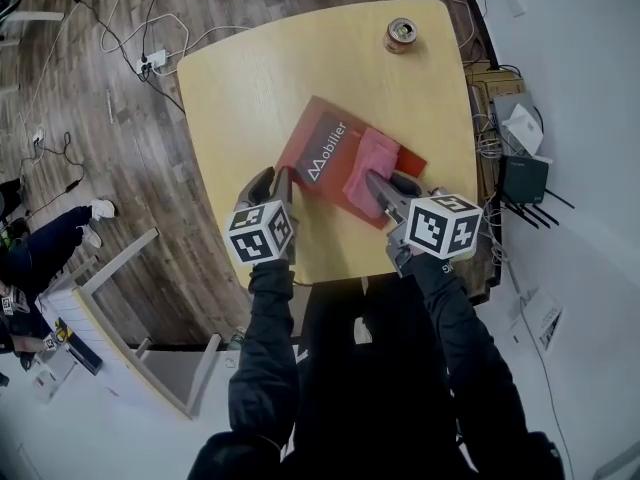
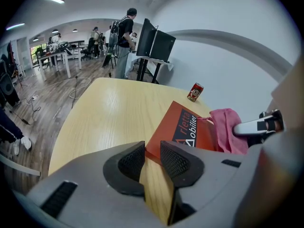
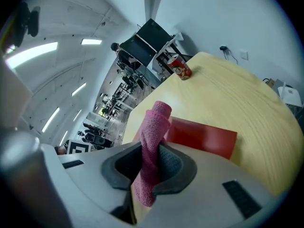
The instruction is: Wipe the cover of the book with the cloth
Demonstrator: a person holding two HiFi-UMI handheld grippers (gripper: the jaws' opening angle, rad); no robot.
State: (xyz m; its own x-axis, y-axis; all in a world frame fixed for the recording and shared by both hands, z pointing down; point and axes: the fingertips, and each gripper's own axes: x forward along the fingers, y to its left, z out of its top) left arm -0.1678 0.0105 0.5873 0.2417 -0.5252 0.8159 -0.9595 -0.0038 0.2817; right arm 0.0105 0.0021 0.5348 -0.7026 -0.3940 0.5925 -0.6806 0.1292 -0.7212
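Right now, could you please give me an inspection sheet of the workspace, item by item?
Surface: light wooden table, mostly bare.
Job's things: red book lying flat near the front edge; pink cloth resting on its cover.
Clutter: one can upright at the far edge.
Grippers: right gripper shut on the cloth. Left gripper has its jaws a narrow gap apart at the book's near corner; a grip on it cannot be told.
Cables: power strip with cords on the floor; tangled cables right of the table.
Surroundings: wooden floor; people at desks in the background.
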